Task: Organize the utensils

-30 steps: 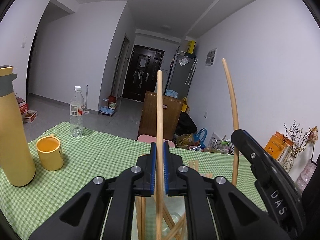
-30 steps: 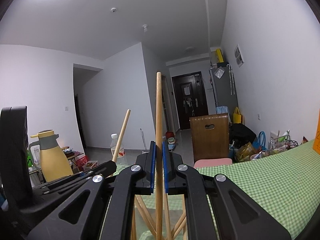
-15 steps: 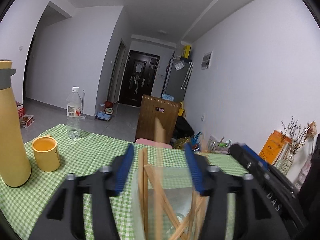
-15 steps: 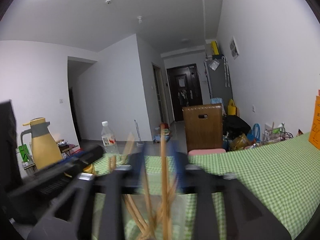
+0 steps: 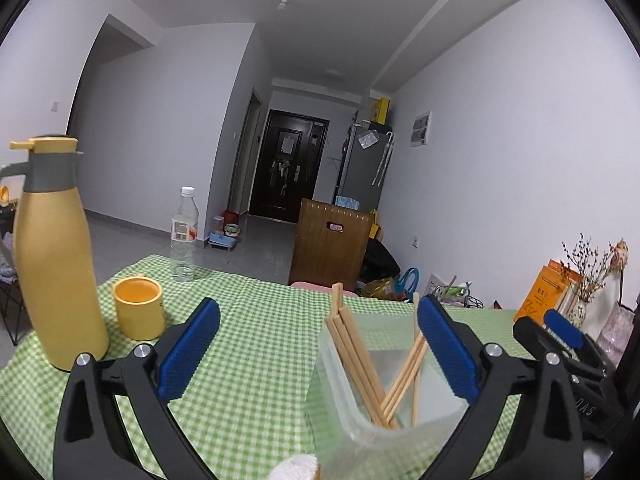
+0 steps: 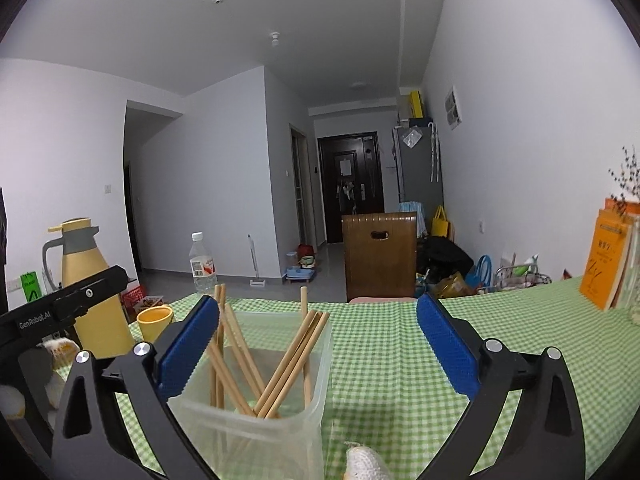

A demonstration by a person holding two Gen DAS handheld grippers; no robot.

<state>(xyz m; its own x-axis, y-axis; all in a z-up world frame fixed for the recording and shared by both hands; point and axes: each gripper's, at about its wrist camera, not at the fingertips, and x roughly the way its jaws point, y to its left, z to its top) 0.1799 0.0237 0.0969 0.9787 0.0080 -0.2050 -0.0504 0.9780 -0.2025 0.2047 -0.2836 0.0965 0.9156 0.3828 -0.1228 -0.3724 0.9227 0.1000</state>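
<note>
- Wooden chopsticks [image 6: 280, 364] stand on end in a clear plastic tub [image 6: 256, 432] on the green checked surface [image 6: 400, 360], leaning across one another in a loose fan; in the left view the same chopsticks [image 5: 376, 364] lean in the tub [image 5: 360, 400].
- Left tongs [image 5: 318, 356] are spread wide and hold nothing; the tub sits low between the blue pads [image 5: 448, 356], nearer the right one.
- Right tongs [image 6: 318, 356] are likewise wide and empty, with the tub near the left pad [image 6: 188, 354].
- Risk, as I judge it: the tub looks light and the sticks lean hard on its rim, so a pad brushing a stick end on withdrawal could tip the tub or flick sticks out onto the cloth.
- Both tools crowd the same tub, and the other tool's black body shows at the edge of each view, so a careless move could knock one against the other.
- A yellow jug [image 5: 56, 264], a yellow cup [image 5: 138, 308] and a water bottle [image 5: 185, 236] stand to the left and farther off; a wide sweep that way could topple the bottle.
- No loose utensils are visible on the cloth, so the sorting looks near its end.
</note>
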